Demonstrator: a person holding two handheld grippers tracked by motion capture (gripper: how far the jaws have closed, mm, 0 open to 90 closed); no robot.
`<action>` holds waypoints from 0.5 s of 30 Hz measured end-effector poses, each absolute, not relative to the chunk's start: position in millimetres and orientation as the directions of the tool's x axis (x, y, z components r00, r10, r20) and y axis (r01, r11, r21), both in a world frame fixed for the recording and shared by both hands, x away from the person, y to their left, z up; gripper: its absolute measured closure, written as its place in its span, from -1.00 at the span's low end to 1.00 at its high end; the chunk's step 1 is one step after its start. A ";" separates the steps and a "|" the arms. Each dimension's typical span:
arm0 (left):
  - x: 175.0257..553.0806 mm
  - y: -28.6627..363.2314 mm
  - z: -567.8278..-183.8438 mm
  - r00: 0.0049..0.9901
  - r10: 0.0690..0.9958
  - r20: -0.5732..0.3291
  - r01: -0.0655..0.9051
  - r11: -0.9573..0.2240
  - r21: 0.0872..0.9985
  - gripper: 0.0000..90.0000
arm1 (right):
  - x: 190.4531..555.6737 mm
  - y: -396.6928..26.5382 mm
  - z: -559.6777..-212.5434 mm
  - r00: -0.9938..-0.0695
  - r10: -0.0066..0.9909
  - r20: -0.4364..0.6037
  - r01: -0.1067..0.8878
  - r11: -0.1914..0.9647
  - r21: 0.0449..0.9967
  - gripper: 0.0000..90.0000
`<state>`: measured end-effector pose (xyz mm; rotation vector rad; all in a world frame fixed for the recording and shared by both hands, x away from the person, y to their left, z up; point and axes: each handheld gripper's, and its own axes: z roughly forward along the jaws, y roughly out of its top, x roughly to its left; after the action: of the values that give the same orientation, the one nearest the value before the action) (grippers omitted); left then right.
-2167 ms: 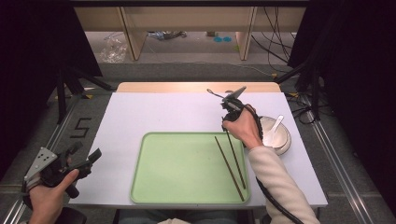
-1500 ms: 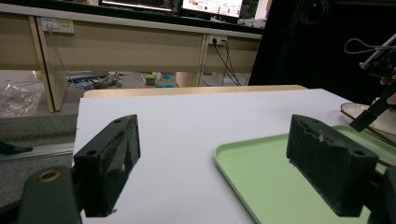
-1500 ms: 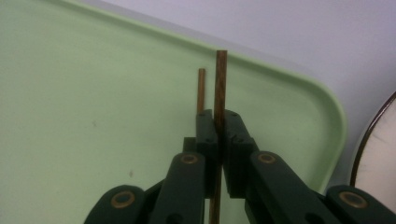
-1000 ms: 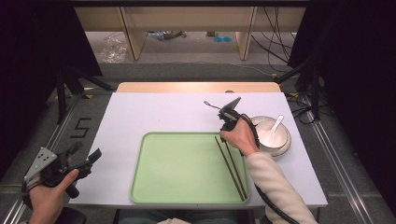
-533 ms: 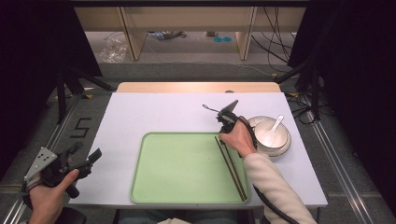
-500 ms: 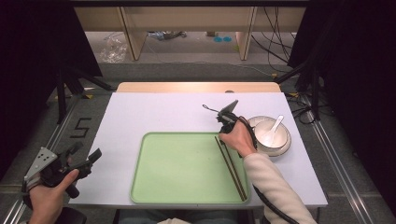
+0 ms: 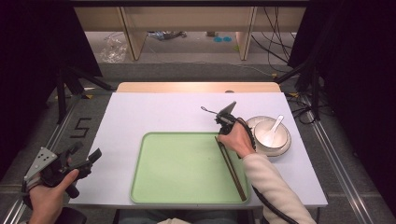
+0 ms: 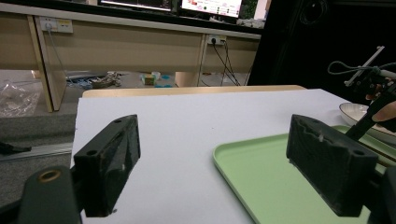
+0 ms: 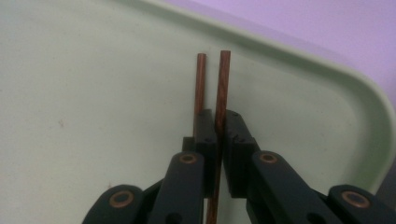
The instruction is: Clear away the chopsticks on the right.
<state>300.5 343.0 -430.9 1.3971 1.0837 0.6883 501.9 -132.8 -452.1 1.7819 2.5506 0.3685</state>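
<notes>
A pair of brown chopsticks (image 7: 232, 168) lies along the right side of the pale green tray (image 7: 182, 168), far ends near its back right corner. My right gripper (image 7: 220, 139) points down at those ends. In the right gripper view its jaws (image 9: 218, 114) are shut on one chopstick (image 9: 222, 84). The other chopstick (image 9: 201, 79) runs beside it and slips behind the left pad. Both sticks hover just over the tray floor (image 9: 93, 93). My left gripper (image 7: 86, 151) is held off the table's near left corner, open and holding nothing (image 8: 215, 135).
A white bowl (image 7: 268, 135) with a white spoon (image 7: 275, 126) sits on a plate right of the tray, close to the right hand. From the left gripper view the tray rim (image 8: 224, 161) and the plate (image 8: 359, 114) lie ahead. A wooden strip (image 7: 196, 87) borders the far edge.
The right hand has come nearer and lower toward the tray's back right corner. The chopsticks, earlier splayed apart, now lie close together and parallel. The left hand has stayed still.
</notes>
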 end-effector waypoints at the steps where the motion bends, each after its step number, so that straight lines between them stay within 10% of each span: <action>1: 300.4 343.0 -431.0 0.395 0.899 -0.188 0.213 0.110 0.971 -0.62 | 501.8 -132.4 -452.7 -0.352 0.928 0.121 0.925 0.325 0.199 0.93; 15: 300.4 343.1 -430.9 0.395 0.899 -0.187 0.212 0.109 0.971 -0.62 | 502.1 -132.7 -452.1 -0.361 0.925 0.122 0.923 0.335 0.192 0.92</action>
<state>300.4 343.1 -430.9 1.3978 1.0838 0.6894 502.1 -132.7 -452.1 1.7712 2.5591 0.3580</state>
